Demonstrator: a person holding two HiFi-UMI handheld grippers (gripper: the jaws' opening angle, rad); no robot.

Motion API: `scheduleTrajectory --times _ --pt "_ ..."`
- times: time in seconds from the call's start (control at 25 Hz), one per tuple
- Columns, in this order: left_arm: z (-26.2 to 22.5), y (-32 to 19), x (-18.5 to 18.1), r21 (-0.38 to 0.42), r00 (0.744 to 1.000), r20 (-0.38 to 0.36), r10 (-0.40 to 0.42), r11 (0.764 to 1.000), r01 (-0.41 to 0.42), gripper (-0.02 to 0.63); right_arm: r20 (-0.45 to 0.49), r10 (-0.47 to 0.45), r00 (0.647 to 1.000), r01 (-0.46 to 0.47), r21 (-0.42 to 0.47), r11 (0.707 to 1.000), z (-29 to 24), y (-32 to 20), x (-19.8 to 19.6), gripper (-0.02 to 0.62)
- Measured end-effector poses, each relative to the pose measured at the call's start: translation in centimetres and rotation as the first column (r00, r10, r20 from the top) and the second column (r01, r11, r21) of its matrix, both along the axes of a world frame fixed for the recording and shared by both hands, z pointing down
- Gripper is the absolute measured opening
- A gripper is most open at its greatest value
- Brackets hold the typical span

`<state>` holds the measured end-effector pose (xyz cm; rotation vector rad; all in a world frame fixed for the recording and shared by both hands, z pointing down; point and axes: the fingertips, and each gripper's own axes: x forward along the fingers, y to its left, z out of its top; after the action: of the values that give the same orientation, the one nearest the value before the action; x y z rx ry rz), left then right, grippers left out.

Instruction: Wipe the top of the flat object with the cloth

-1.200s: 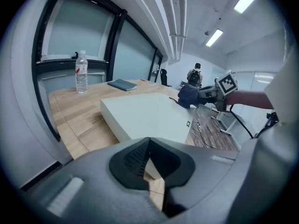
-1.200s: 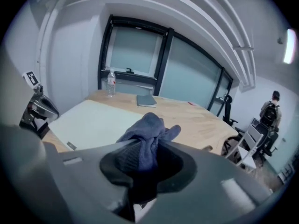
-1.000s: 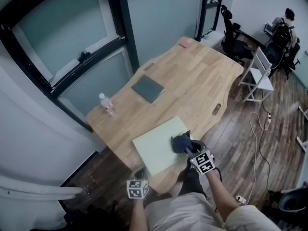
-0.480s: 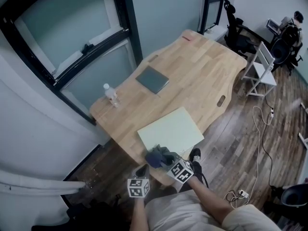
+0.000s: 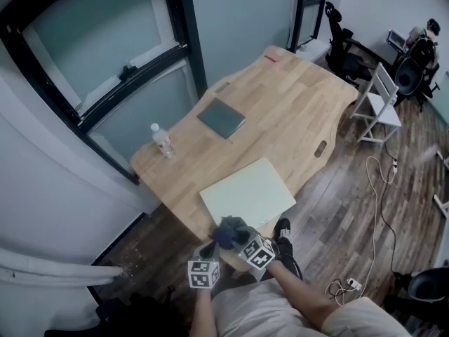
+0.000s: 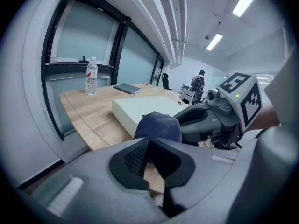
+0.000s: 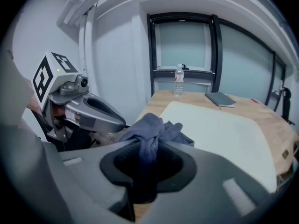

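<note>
The flat pale board (image 5: 247, 192) lies on the near end of the wooden table (image 5: 295, 111). A dark blue cloth (image 5: 228, 232) sits bunched at the board's near corner. My right gripper (image 5: 233, 237) is shut on it. In the right gripper view the cloth (image 7: 150, 125) hangs down between the jaws of the right gripper (image 7: 148, 146), and the board (image 7: 215, 129) stretches ahead to the right. My left gripper (image 5: 208, 251) hovers just left of the cloth, off the table's near edge. The left gripper (image 6: 148, 143) has its jaws closed together, empty, with the cloth (image 6: 158, 126) right in front.
A water bottle (image 5: 162, 140) stands near the table's left edge, and a grey notebook (image 5: 221, 117) lies behind the board. A white chair (image 5: 382, 97) and office chairs are at the far right, where a person (image 5: 421, 41) sits. Cables (image 5: 375, 188) trail on the wooden floor.
My right gripper has dragged the cloth across the board from its right side to its near corner, close to the left gripper. It barely moved in the last half second.
</note>
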<state>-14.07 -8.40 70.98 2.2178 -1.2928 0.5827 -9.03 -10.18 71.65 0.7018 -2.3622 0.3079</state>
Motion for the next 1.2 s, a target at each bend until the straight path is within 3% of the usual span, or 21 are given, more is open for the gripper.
scheduleTrajectory --times 0.2,0.64,1.2 --pt "-0.6 -1.4 1.3 0.022 1.000 0.007 0.017 1.000 -0.017 0.008 0.031 0.052 0.998 -0.051 -0.007 0.999 -0.1 -0.6 1.9 0.086" --pt "0.4 -3.7 6.6 -0.052 0.984 0.097 0.150 0.988 -0.146 0.008 0.026 0.105 0.994 -0.104 -0.031 0.994 0.0 -2.5 6.1 0.086" --pt "0.1 -6.2 11.2 -0.062 0.975 0.091 0.203 0.978 -0.198 0.008 0.029 0.174 0.984 -0.173 -0.029 0.985 0.0 -5.2 10.4 0.086"
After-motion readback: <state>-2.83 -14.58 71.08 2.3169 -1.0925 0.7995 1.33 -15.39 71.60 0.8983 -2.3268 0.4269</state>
